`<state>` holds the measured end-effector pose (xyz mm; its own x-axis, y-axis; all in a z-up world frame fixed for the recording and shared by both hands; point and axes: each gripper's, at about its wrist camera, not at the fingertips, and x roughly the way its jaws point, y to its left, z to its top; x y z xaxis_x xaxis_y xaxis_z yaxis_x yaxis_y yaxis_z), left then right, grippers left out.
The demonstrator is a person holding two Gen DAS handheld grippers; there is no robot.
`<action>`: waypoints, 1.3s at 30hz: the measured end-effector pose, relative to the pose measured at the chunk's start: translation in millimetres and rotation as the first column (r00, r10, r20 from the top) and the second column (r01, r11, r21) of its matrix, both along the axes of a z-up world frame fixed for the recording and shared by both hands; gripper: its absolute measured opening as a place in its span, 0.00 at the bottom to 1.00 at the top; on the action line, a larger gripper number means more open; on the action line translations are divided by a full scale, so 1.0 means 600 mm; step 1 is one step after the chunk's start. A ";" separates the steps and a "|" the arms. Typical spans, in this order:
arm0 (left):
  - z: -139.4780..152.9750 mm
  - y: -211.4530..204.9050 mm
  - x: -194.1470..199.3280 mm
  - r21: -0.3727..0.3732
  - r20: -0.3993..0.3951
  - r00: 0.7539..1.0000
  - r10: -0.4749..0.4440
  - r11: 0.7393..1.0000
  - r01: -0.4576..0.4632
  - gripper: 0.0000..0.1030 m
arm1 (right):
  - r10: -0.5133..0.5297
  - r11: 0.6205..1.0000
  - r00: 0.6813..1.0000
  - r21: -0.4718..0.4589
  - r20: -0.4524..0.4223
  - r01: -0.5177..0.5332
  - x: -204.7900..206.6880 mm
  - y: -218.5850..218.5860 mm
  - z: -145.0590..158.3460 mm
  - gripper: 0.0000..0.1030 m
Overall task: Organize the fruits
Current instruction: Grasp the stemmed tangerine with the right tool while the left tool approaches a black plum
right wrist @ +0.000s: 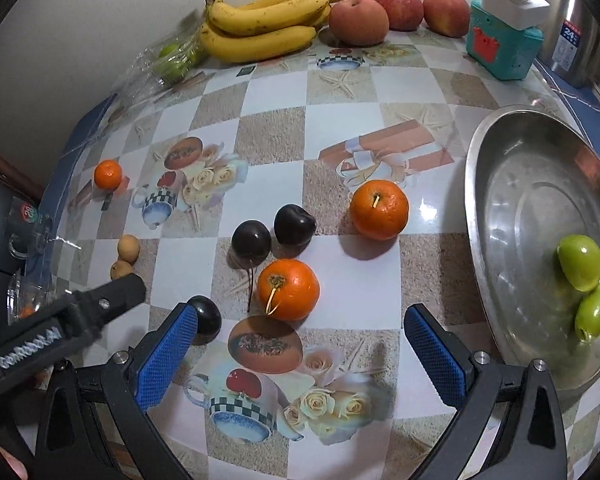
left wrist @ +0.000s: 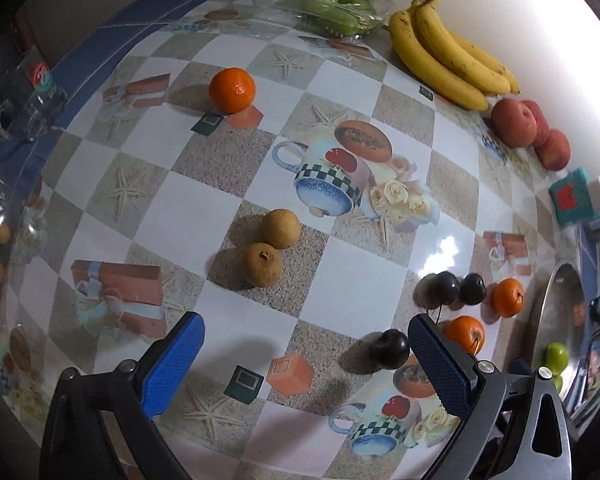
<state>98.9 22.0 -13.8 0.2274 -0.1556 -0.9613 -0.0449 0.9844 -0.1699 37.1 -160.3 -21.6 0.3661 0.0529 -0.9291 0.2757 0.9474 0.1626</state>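
Right tongs agape, orange just ahead, perhaps between

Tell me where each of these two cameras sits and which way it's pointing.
Left wrist: rides the left gripper, looking forward and down along its open blue fingers at two brown round fruits on the checked tablecloth; only the gripper shows.
Right wrist: rides the right gripper, open, facing the nearest orange and the steel bowl; the left gripper's arm crosses its lower left.
Shared: the yellow banana bunch, three dark plums, and the bowl.
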 end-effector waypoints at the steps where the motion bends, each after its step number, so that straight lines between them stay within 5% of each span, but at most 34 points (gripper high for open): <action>1: -0.002 0.000 0.001 0.006 -0.003 1.000 0.003 1.000 -0.003 1.00 | 0.008 1.000 1.000 0.003 0.000 -0.008 0.003 0.002 -0.002 1.00; 9: -0.021 0.006 0.005 -0.076 -0.054 0.998 0.045 0.996 -0.049 0.98 | 0.009 0.998 1.000 -0.062 0.013 -0.008 0.010 0.007 -0.003 0.96; 13: -0.020 0.000 0.003 -0.086 -0.055 0.998 0.038 0.995 -0.043 0.88 | 0.015 0.998 1.000 -0.055 0.022 -0.013 0.013 0.007 -0.004 0.72; 24: -0.034 -0.036 0.003 -0.179 -0.100 0.994 -0.034 0.984 0.016 0.60 | 0.029 0.999 1.000 -0.035 0.009 -0.029 0.017 0.016 -0.012 0.51; 28: -0.038 -0.046 0.004 -0.189 -0.107 0.993 -0.048 0.982 0.027 0.58 | 0.037 0.999 0.999 -0.014 0.002 -0.036 0.017 0.017 -0.016 0.38; 39: -0.038 -0.061 0.000 -0.245 -0.114 0.989 -0.094 0.967 0.064 0.47 | 0.028 0.999 1.000 0.016 -0.010 -0.028 0.006 0.009 -0.014 0.37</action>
<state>99.2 -14.9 -36.6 0.0869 -0.3982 -0.9132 -0.0045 0.9165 -0.4001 40.9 -155.1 -29.7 0.3549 0.0773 -0.9317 0.2509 0.9522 0.1745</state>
